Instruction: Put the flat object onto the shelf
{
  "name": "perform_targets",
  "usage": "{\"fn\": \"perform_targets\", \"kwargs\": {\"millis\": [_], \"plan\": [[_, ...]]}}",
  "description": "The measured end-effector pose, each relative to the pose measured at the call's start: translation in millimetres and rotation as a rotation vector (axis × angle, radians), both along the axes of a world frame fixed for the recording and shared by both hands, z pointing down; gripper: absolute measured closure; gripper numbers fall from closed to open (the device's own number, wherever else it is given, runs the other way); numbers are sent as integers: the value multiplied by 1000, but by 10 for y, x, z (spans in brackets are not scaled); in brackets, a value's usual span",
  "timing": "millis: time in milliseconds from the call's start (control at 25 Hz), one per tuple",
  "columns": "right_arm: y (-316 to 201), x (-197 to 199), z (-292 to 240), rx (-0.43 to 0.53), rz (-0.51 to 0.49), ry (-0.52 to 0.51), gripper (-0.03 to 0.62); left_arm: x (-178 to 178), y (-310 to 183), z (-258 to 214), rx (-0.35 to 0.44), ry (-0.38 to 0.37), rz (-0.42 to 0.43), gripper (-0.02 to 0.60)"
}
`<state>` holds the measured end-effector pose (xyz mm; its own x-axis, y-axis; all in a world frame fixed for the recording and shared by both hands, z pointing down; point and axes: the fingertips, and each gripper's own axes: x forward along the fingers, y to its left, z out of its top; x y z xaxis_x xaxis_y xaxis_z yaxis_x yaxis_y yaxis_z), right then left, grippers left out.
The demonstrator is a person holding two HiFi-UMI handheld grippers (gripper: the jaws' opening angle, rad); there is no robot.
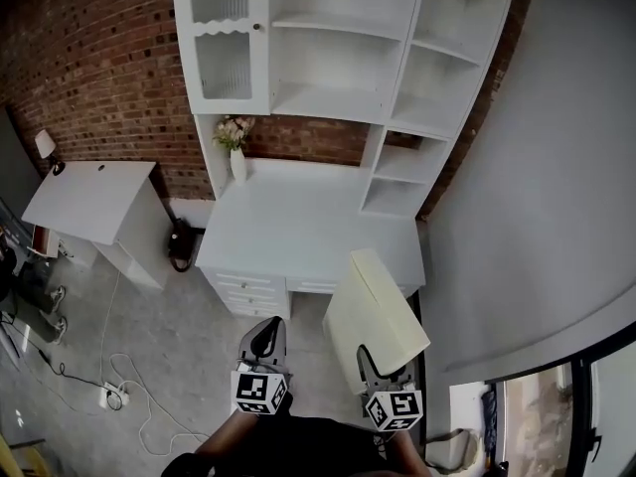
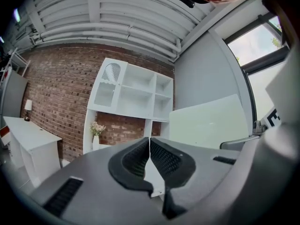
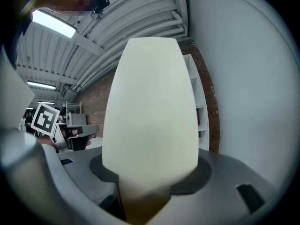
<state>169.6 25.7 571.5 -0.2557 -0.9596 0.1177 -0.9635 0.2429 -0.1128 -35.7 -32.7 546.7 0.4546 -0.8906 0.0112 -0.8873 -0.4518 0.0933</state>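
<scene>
A flat cream board is held up in front of the white desk, and my right gripper is shut on its near end. In the right gripper view the board fills the middle and hides the jaws' tips. My left gripper hangs beside it to the left, shut with nothing between its pads. The white shelf unit stands on the desk against the brick wall, with open compartments. From the left gripper view the board shows at the right.
A vase of flowers stands at the desk's back left corner. A small white table sits to the left, with cables on the floor. A grey wall runs along the right.
</scene>
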Motion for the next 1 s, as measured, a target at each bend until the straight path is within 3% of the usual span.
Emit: {"fn": "perform_targets", "kwargs": {"millis": [240,480,760,1000], "plan": [[-1020,-190,-280,17,27,5,310,-120,-1118,-282,22,11,41,566],[-1808,-337,-406,38,9,36,311,-256,-1859,-428,39,-3,37,568],[-2435,-236,-460,28,-76,58,312,-235,-2304,-502,32,12,-43,568],[-2809,-199,-670,61,-144,168,312,-177,-2542,-612,40,8,-72,568]]}}
